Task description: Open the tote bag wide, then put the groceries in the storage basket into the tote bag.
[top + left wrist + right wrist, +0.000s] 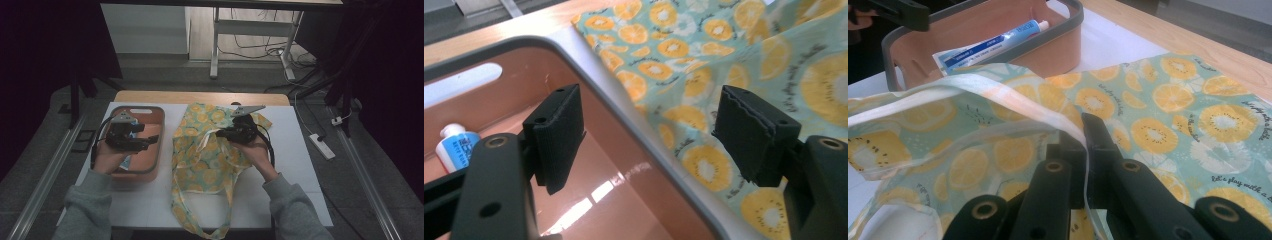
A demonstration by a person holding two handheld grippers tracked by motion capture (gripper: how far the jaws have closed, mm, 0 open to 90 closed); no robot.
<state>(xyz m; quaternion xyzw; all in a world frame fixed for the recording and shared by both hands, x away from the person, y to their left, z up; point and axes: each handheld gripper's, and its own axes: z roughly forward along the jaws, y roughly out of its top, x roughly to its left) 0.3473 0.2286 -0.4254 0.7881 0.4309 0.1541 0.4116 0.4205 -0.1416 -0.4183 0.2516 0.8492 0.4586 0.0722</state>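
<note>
A tote bag [200, 160] printed with orange slices lies on the white table, its strap hanging over the near edge. My right gripper [221, 133] is shut on the bag's pale hem and holds it raised; in the right gripper view the jaws [1083, 135] pinch that hem above the bag [1168, 105]. To the left stands a pink basket [162, 125] with a grey rim. My left gripper [149, 139] hovers open over the basket's right side, jaws [651, 125] straddling the rim with nothing between them. A toothpaste tube [988, 45] lies inside the basket [1058, 50].
The tube's capped end [456, 147] lies against the basket's far wall [499, 100]. The bag [724, 60] lies close to the basket's right rim. A wooden strip [200, 96] edges the table's far side. A power strip [322, 146] and cables lie on the floor at the right.
</note>
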